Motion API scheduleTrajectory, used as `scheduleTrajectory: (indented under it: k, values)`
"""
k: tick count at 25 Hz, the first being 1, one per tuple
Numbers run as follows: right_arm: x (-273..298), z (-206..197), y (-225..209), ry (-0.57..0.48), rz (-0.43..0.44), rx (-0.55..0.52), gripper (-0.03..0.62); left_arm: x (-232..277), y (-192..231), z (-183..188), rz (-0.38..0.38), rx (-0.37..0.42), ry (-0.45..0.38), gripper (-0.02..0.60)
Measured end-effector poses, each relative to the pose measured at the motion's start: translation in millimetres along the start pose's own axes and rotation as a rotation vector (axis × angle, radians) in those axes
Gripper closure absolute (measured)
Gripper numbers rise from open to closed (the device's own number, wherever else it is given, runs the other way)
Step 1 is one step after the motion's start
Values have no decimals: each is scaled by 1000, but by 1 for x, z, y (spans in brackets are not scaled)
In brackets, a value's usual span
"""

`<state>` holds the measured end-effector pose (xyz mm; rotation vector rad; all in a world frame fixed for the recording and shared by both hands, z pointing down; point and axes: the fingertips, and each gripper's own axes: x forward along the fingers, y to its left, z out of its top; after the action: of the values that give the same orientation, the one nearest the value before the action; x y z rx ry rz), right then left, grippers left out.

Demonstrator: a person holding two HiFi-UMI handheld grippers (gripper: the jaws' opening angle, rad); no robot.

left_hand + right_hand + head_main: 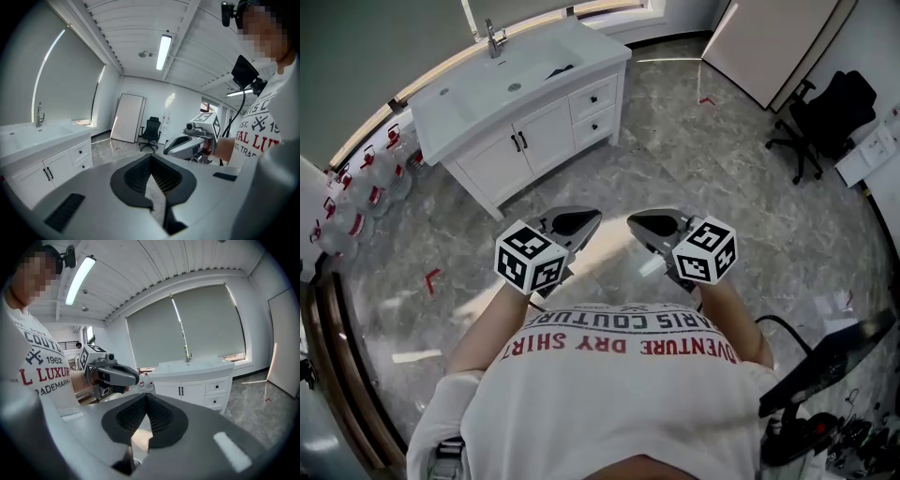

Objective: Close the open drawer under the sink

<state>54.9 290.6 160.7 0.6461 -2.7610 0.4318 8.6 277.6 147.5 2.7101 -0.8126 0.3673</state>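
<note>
The white vanity [502,155] with its sink [511,80] and faucet stands at the far left, across the marble floor. Its two drawers [593,110] sit at the right end; both look flush from here, and I cannot tell whether either is ajar. The right gripper view shows the same drawers [217,393]. My left gripper [579,223] and right gripper [649,225] are held side by side just in front of the person's chest, far from the vanity. Both are shut with nothing between the jaws, as seen on the left gripper [151,173] and right gripper [145,411].
A black office chair [823,114] and a leaning white board [773,42] stand at the far right. Several water bottles [358,192] line the wall to the left of the vanity. Red tape marks [431,278] lie on the floor. A black stand [825,366] is at my right.
</note>
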Motion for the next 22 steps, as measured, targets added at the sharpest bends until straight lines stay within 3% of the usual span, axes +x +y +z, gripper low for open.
scheduleTrajectory:
  k: [22]
  values:
    - [-2, -2, 0, 6, -9, -12, 594, 6, -1, -2, -3, 12, 25, 580]
